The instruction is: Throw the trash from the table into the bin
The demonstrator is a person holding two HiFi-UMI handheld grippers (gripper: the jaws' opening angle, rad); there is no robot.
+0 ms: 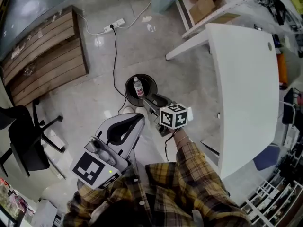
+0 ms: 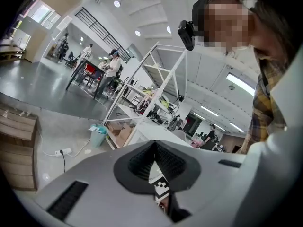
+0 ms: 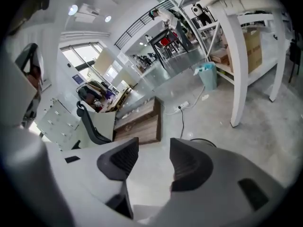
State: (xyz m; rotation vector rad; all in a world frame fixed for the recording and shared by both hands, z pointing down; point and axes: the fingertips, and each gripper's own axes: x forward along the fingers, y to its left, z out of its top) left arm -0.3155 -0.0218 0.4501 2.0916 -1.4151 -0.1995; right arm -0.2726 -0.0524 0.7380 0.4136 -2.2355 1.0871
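So the bottle point(image 1: 138, 87) is sitting in the black round bin point(image 1: 128, 90) on the floor, just left of the white table point(image 1: 241, 89). It's looking like thin clear plastic with a red label: light, probably squashy and a bit slick, so I'd be grabbing it around the middle of the body rather than the cap. The right gripper point(image 1: 146, 100) is hanging just near of the bin's rim, with its jaws spread apart and nothing between them, so I'm guessing the drop is done. The left gripper point(image 1: 140, 118) is hanging beside it, tips pressed together and holding nothing. The part of the tabletop that's showing is looking bare, so I'm not spotting more trash from here. The floor is glossy grey. A wooden platform point(image 1: 47, 56) is lying to the far left, a power strip point(image 1: 114, 25) is trailing its cable toward the bin, and an office chair point(image 1: 23, 136) is parked near left.
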